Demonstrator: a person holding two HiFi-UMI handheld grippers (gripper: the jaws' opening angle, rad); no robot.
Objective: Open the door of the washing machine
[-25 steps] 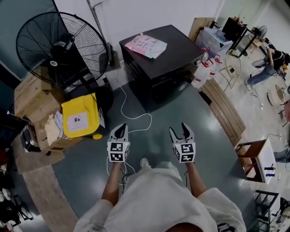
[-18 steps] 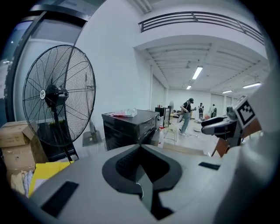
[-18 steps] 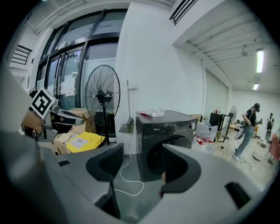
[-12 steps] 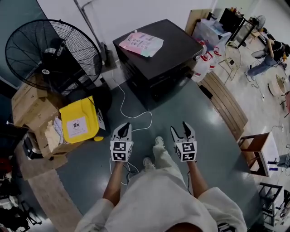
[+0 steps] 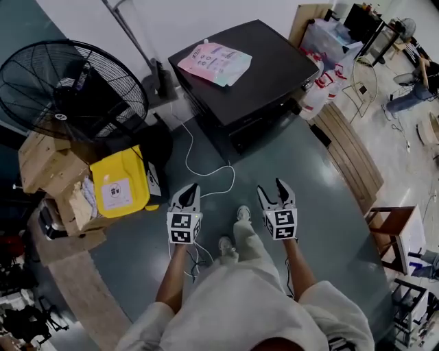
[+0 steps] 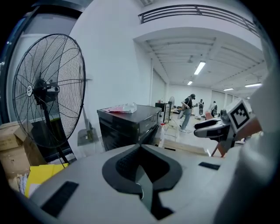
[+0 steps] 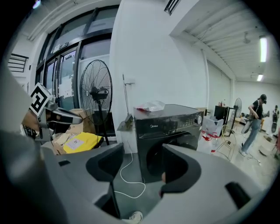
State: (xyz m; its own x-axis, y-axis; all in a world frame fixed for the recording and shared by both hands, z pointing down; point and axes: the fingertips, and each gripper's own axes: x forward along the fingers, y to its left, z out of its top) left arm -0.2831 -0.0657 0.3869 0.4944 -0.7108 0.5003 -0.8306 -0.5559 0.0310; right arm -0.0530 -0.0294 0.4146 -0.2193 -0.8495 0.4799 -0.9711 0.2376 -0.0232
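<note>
Ahead of me against the white wall (image 5: 206,20) stands the black, boxy washing machine (image 5: 264,68), upright, round door shut and facing me, while my right gripper (image 5: 272,189) gapes empty and my left gripper (image 5: 189,188) sits pinched together on nothing.

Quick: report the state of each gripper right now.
Left gripper: closed, holding nothing.
Right gripper: open, nothing between its jaws.
</note>
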